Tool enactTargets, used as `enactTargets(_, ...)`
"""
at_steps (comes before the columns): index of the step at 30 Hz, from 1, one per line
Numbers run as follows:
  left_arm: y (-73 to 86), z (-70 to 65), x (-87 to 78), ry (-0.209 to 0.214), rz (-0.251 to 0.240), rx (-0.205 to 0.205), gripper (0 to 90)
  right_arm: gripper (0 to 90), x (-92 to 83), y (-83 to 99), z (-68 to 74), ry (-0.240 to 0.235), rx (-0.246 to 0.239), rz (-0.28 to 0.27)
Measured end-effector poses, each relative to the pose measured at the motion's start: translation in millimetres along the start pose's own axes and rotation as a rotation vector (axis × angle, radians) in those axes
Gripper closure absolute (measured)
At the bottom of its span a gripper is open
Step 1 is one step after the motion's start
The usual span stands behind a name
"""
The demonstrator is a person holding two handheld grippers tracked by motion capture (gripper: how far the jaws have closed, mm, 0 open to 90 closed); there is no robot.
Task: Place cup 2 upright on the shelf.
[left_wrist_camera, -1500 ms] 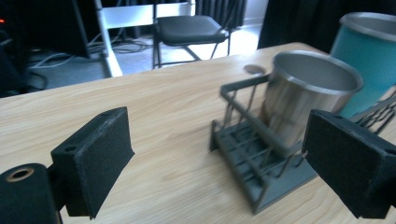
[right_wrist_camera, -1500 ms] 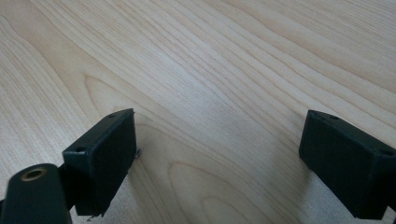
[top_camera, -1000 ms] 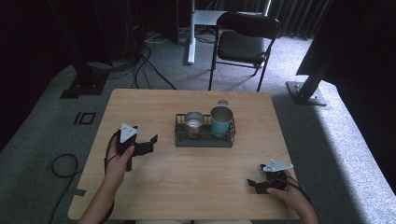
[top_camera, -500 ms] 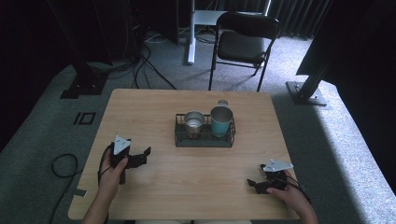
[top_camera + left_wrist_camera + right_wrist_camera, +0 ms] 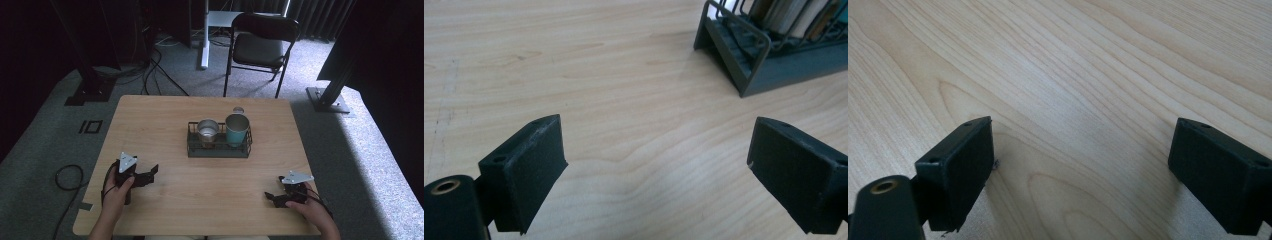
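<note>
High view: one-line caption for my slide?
Both hand-held grippers, left and right, rest open near the table's front edge; two cups sit in a wire rack.

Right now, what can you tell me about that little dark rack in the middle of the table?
The rack is a low, dark grey wire basket, metal by its look, with an open rail along its top and a solid base. It sits flat at the middle of the wooden table. A silvery cup and a teal cup stand upright inside, side by side.

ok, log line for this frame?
left gripper: open, empty | right gripper: open, empty | rack: mid-table, holds steel cup, teal cup
</note>
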State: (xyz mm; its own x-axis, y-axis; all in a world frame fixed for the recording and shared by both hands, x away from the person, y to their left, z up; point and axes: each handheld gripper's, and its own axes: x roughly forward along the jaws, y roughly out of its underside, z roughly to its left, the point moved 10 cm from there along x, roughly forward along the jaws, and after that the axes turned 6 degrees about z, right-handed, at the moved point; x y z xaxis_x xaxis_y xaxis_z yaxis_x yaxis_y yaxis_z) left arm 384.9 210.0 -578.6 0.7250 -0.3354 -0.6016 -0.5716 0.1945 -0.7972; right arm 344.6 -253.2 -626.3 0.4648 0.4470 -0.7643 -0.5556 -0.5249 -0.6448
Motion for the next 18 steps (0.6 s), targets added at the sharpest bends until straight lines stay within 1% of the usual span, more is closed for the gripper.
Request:
enactTargets(3, 5.9, 2.0, -1.7, -0.006, 0.010, -0.006, 9.1, 10.7, 0.0, 0.0, 0.0, 0.000, -0.001, 0.000)
enactTargets(8, 15.5, 6.7, -4.8, -0.025, 0.022, -0.002, 9.2, 10.7, 0.0, 0.0, -0.1, 0.000, -0.001, 0.000)
enactTargets(15, 30.5, 13.8, -9.5, -0.041, 0.050, -0.006, 9.1, 10.7, 0.0, 0.0, -0.1, 0.000, -0.001, -0.001)
enactTargets(18, 35.5, 16.7, -12.3, -0.044, 0.051, -0.018, 9.1, 10.7, 0.0, 0.0, -0.1, 0.000, -0.001, 0.000)
